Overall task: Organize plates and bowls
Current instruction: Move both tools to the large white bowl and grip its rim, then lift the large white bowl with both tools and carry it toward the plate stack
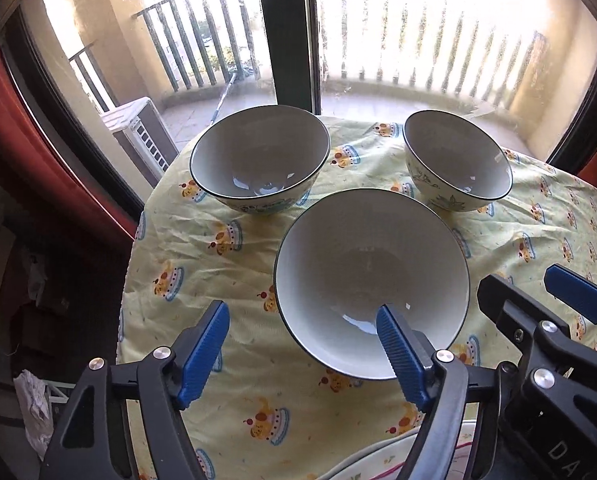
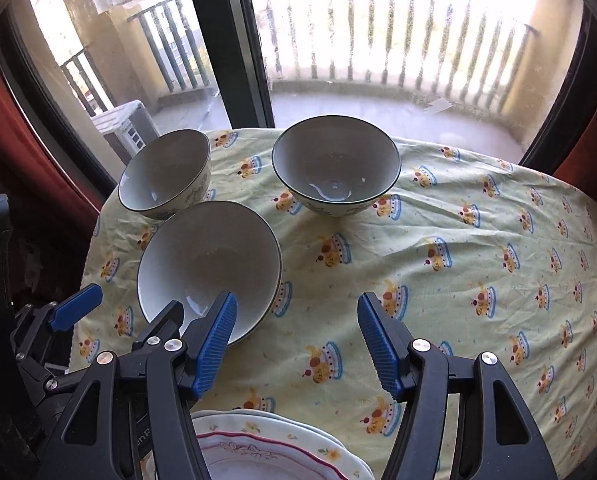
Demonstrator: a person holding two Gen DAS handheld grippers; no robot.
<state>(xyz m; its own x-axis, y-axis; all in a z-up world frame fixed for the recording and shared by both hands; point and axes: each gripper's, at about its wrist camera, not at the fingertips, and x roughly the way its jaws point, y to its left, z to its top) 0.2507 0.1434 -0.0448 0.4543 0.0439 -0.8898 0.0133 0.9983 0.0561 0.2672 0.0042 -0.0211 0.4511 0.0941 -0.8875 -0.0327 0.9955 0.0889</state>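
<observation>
Three white bowls with dark rims stand upright on a round table with a yellow patterned cloth [image 1: 202,248]. The near bowl [image 1: 372,280] [image 2: 208,266] is just ahead of both grippers. A far left bowl [image 1: 260,158] [image 2: 164,172] and a far right bowl [image 1: 458,160] [image 2: 336,164] stand by the window. Stacked floral plates [image 2: 274,446] [image 1: 382,460] lie at the near edge below the grippers. My left gripper [image 1: 302,354] is open and empty, its right finger over the near bowl. My right gripper [image 2: 296,344] is open and empty, to the right of that bowl.
A large window with a dark frame [image 1: 286,32] stands right behind the table, with a balcony railing beyond it. Red curtains [image 1: 14,128] hang at both sides. The table edge drops off at the left [image 1: 132,264]. Bare cloth spreads across the right [image 2: 478,264].
</observation>
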